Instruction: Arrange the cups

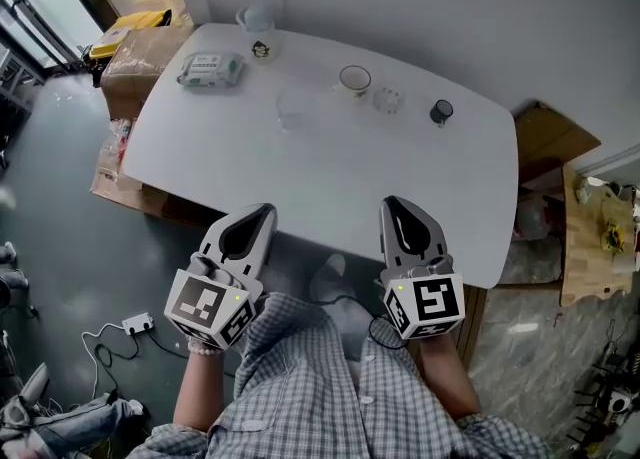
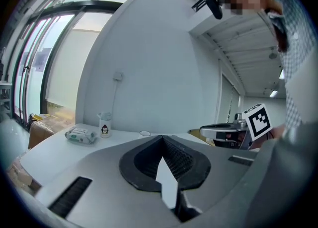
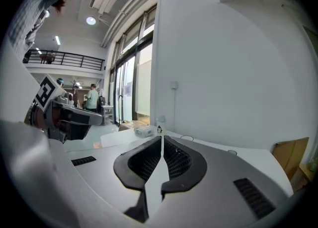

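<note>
Several cups stand along the far side of the white table. They are a clear glass, a white-rimmed cup, a ribbed clear glass and a small dark cup. Further left stand a penguin-print cup and a clear mug. My left gripper and right gripper hover at the table's near edge, both shut and empty, well short of the cups. In the left gripper view the shut gripper points toward the penguin-print cup. The right gripper is also shut in its own view.
A pack of wet wipes lies at the table's far left. Cardboard boxes sit on the floor left of the table, and a wooden side table stands at the right. A power strip and cables lie on the floor.
</note>
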`<state>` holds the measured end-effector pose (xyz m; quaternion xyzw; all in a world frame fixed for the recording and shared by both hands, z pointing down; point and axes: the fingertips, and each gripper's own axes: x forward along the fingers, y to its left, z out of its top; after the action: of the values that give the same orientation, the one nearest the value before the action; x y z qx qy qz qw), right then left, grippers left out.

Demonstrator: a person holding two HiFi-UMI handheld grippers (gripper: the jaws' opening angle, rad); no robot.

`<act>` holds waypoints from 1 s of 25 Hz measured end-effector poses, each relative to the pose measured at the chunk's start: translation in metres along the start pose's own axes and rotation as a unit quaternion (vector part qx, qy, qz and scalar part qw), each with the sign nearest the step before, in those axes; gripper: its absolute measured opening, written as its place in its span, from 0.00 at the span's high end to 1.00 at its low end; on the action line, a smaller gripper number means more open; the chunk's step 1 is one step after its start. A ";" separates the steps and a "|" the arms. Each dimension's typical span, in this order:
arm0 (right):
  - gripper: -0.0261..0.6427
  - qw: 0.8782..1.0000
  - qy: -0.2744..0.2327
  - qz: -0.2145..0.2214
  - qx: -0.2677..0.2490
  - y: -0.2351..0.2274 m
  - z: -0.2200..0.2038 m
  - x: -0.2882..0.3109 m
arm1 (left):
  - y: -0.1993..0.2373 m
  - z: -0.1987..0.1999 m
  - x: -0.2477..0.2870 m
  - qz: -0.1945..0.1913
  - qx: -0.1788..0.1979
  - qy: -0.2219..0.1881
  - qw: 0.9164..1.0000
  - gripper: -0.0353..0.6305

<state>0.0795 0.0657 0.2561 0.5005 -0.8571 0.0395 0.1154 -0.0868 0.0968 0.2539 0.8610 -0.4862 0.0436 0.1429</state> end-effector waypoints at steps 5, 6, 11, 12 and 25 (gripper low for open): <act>0.92 1.000 0.004 0.022 -0.002 -0.028 0.002 0.035 | 0.020 0.003 0.042 0.030 -0.009 0.004 1.000 0.93; 0.92 1.000 0.006 0.025 -0.003 -0.034 0.001 0.042 | 0.024 0.003 0.050 0.037 -0.010 0.004 0.999 0.93; 0.92 0.999 0.019 0.037 -0.003 -0.059 -0.006 0.064 | 0.041 0.005 0.083 0.065 -0.011 0.007 0.998 0.93; 0.92 0.999 0.022 0.039 -0.002 -0.062 -0.007 0.067 | 0.043 0.005 0.088 0.069 -0.008 0.008 0.998 0.93; 0.92 0.998 0.044 0.050 0.014 -0.073 -0.029 0.115 | 0.092 -0.034 0.137 0.074 0.032 0.072 0.994 0.93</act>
<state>0.0936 -0.0628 0.3082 0.4566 -0.8744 0.0793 0.1435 -0.0908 -0.0506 0.3345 0.8216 -0.5351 0.1319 0.1460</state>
